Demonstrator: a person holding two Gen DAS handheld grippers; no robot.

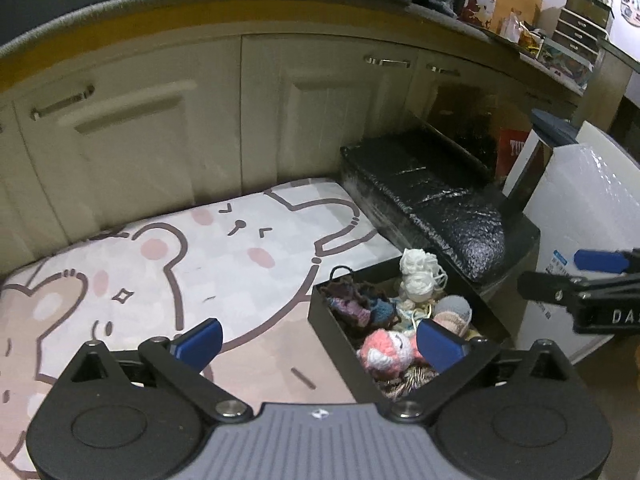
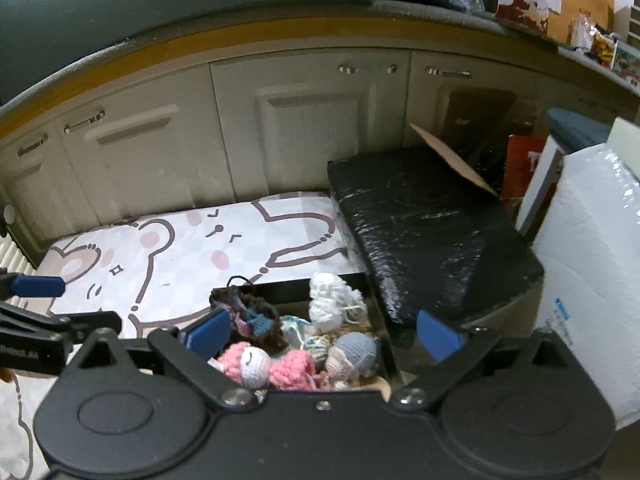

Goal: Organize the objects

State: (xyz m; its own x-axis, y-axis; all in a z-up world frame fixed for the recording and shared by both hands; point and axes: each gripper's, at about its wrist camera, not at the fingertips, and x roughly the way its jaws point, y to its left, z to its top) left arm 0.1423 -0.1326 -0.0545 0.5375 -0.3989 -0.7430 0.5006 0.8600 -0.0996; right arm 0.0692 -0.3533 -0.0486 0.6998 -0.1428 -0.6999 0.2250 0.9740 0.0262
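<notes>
A row of cream cabinet doors (image 2: 304, 128) closes off the far side, and the bear-print mat (image 1: 168, 264) runs right up to their base. The mat's left and middle stretch is bare in both views. On the right it ends against a black wrapped block (image 2: 424, 232), whose long edge lies along the mat's right edge; a white wrapped panel (image 2: 592, 264) stands just beyond that block.

The black box (image 1: 340, 332) sits on the mat's near right part, its far right corner close beside the wrapped block. It holds a heap of crochet pieces: a white yarn bundle (image 2: 332, 304) against the far wall, a dark multicoloured knit piece (image 2: 248, 312) with a loop poking above the far left rim, a pink and white doll (image 2: 252, 364) near the front, and a grey-blue ball (image 2: 358, 350) toward the right wall.

The left gripper (image 1: 320, 340) hangs over the box's left wall, its 2 blue fingers (image 1: 202, 340) spread wide with nothing between them. The right gripper (image 2: 324, 336) hangs above the box's contents, its 2 fingers (image 2: 438, 336) equally wide apart and holding nothing.
</notes>
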